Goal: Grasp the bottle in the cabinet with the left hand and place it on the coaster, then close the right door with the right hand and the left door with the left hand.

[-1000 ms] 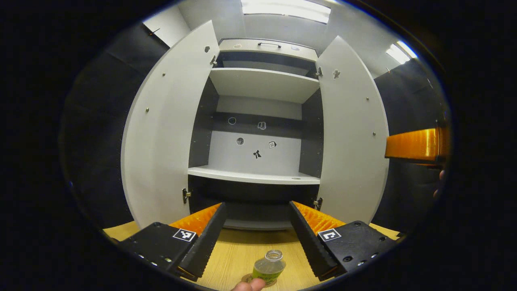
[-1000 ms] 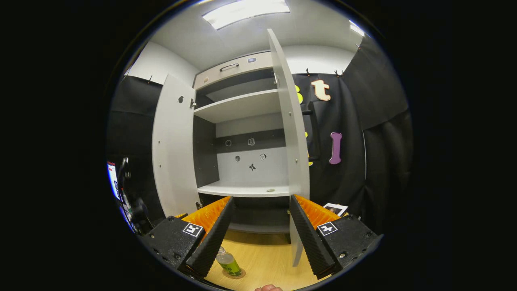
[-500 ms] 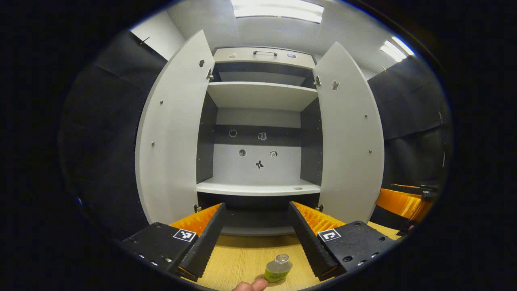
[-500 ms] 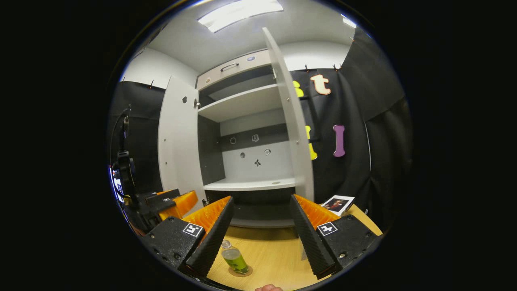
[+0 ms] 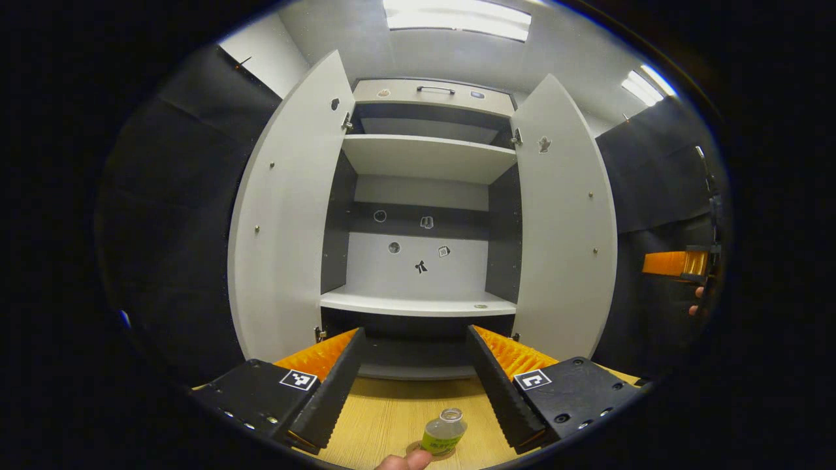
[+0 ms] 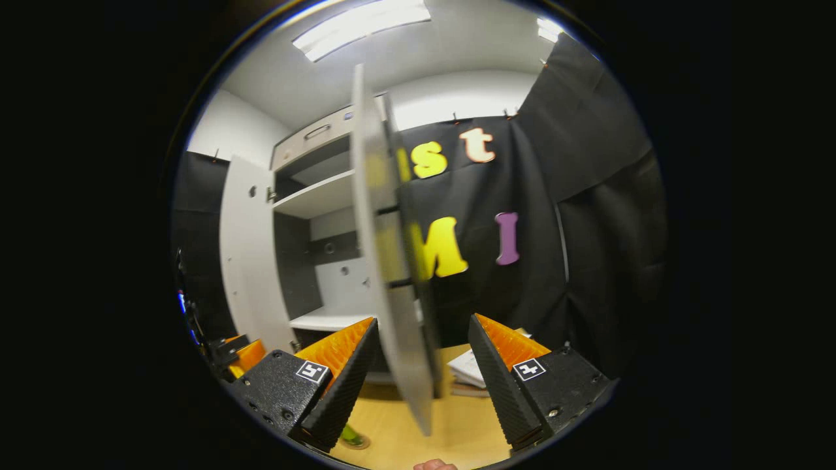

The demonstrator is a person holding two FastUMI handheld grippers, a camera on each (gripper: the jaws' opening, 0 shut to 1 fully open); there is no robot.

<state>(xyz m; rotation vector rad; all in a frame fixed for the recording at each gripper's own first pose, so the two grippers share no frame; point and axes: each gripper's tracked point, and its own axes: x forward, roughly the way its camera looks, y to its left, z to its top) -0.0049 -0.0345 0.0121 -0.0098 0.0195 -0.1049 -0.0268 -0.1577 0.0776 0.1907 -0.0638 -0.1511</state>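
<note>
Bottle (image 5: 443, 431) stands upright on the coaster (image 5: 418, 449) on the wooden tabletop (image 5: 385, 418), in front of the cabinet (image 5: 424, 196) — so step one looks done. L gripper (image 5: 415, 378) hangs just above and behind it, fingers wide apart, nothing held; bottle sits low between them, no contact.

Both doors are open. In the left gripper view the left door (image 5: 287, 222) and right door (image 5: 562, 222) swing out to either side, shelves bare inside.

R gripper (image 6: 421, 372) has fingers apart too, empty. Right door (image 6: 385, 261) is edge-on straight ahead in the right gripper view, its lower edge between the two fingers; can't tell if either finger touches it. Looks lined up for the push.

Left to do, I'd say: shut right door w/ R, then left door w/ L. Roughly a third through.
</note>
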